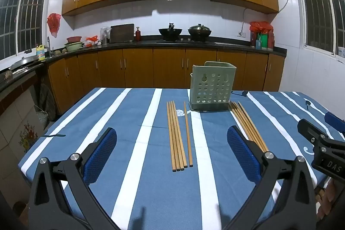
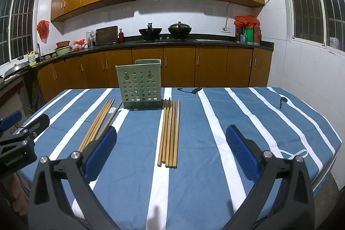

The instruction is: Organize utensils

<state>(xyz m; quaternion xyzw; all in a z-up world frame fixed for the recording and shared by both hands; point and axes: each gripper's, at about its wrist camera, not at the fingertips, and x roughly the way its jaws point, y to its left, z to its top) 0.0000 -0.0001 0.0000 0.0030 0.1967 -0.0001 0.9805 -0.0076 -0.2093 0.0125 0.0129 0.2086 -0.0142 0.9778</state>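
While both grippers hover above it, a surface [image 1: 133,165] covered in blue cloth with white stripes carries two sets of slim wooden chopsticks and a utensil holder. The holder [image 1: 212,87] is a pale green plastic box, upright, its front wall pierced with rows of round holes, seated on a darker base near the far middle of the cloth. Left of it lies a tight bundle of chopsticks [image 1: 175,137] with one more stick just beside them; these run straight toward the viewer. Right of the holder a second bundle [image 2: 169,133] lies flat, its far ends near the holder's base. The left gripper [image 1: 172,152] has black angular arms with blue, finely ribbed pads; its jaws are spread wide and grasp nothing, with the left bundle lying between them on the cloth. The right gripper [image 2: 171,151] matches it, jaws equally wide and released, framing the right bundle without touching
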